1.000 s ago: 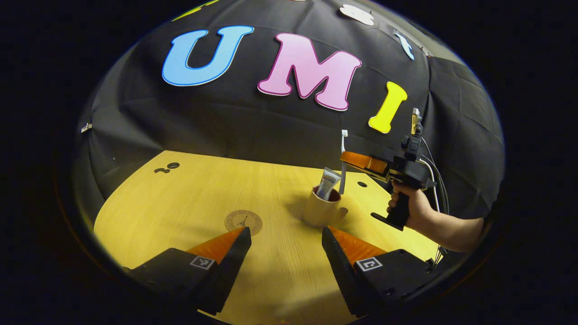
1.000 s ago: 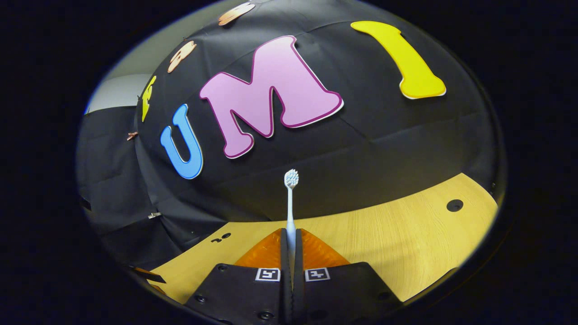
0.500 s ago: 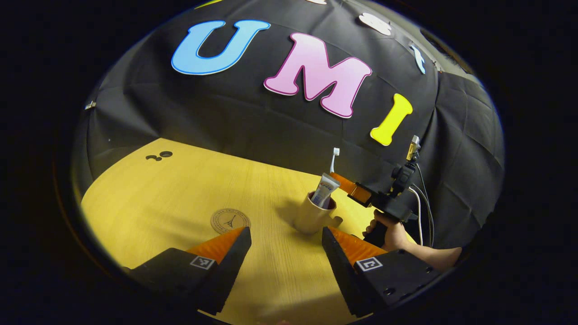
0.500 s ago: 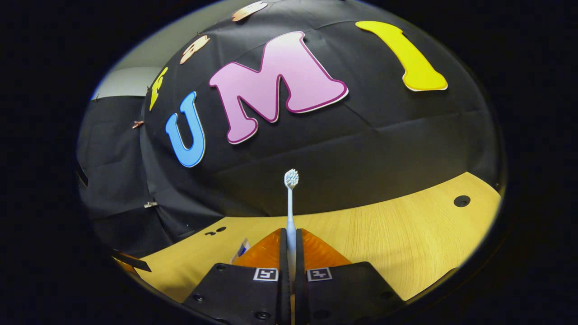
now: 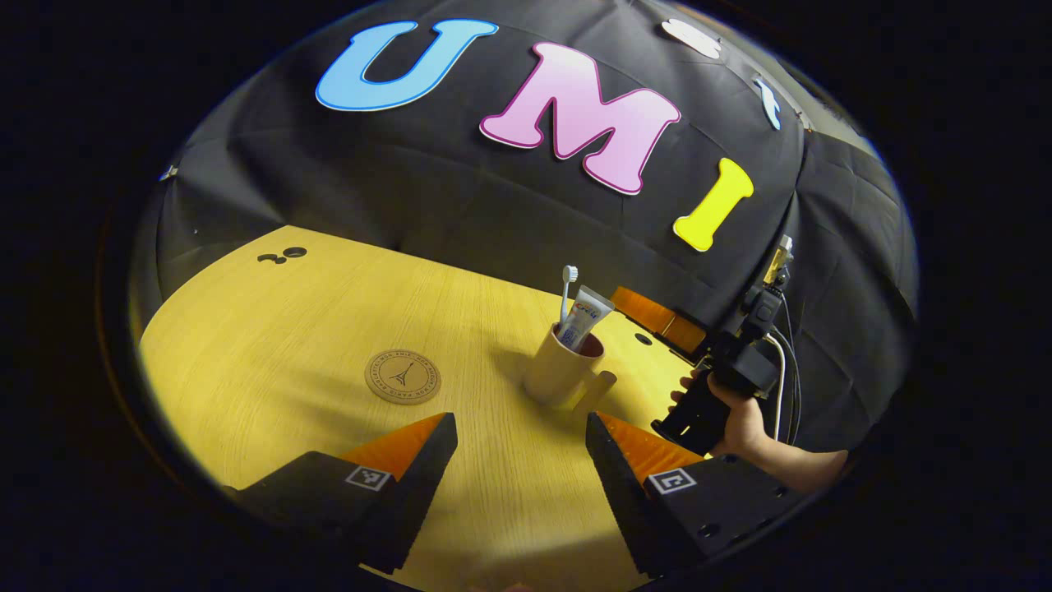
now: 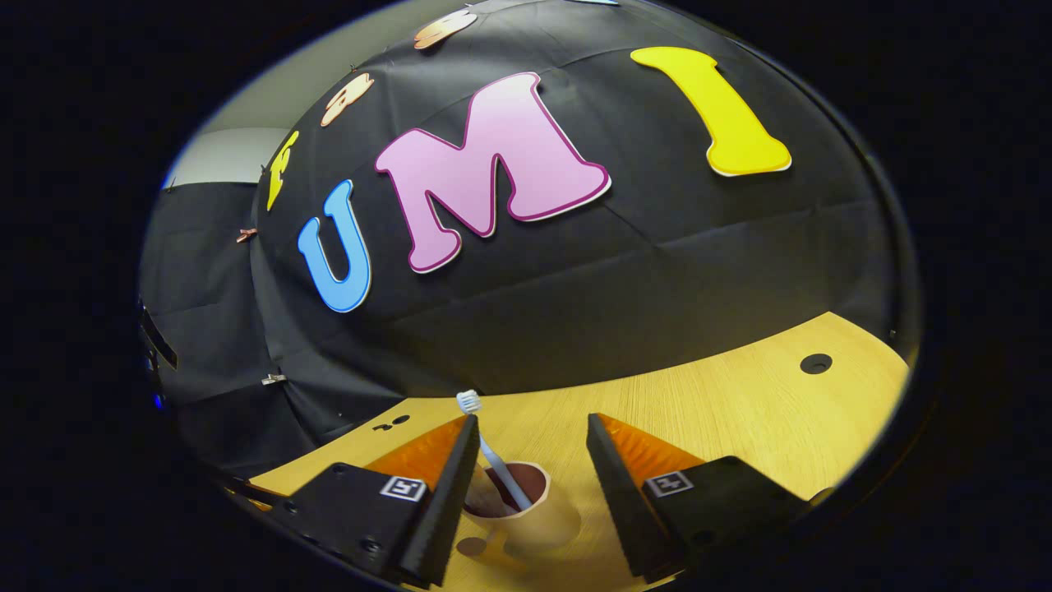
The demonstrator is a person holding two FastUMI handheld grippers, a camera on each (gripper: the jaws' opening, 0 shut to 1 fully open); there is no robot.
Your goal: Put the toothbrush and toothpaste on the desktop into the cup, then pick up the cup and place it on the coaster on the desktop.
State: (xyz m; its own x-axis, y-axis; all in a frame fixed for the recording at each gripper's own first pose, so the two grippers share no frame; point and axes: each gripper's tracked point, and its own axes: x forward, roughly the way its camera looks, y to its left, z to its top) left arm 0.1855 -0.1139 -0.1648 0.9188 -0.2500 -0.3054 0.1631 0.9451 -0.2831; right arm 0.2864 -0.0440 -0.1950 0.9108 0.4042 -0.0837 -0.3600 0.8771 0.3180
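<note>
A beige cup [image 5: 559,374] stands on the wooden desktop [image 5: 288,329] and holds the white toothbrush [image 5: 567,288] and the toothpaste tube [image 5: 583,316]. Left of it lies the round brown coaster [image 5: 403,376]. My left gripper [image 5: 519,448] hovers open over the desk's near edge, short of the cup and coaster. My right gripper [image 6: 530,448] is open just above the cup [image 6: 518,514], with the toothbrush [image 6: 489,448] leaning free between its fingers. In the left gripper view the right gripper [image 5: 657,316] sits behind the cup, held by a hand [image 5: 744,423].
Small dark holes [image 5: 283,255] mark the far left of the desk, and one more hole [image 6: 815,363] shows at the right in the right gripper view. Black cloth walls close the desk at the back.
My right gripper went down over the cup, opened and let go of the toothbrush, which now stands in the cup. My left gripper stayed open and drifted slightly.
</note>
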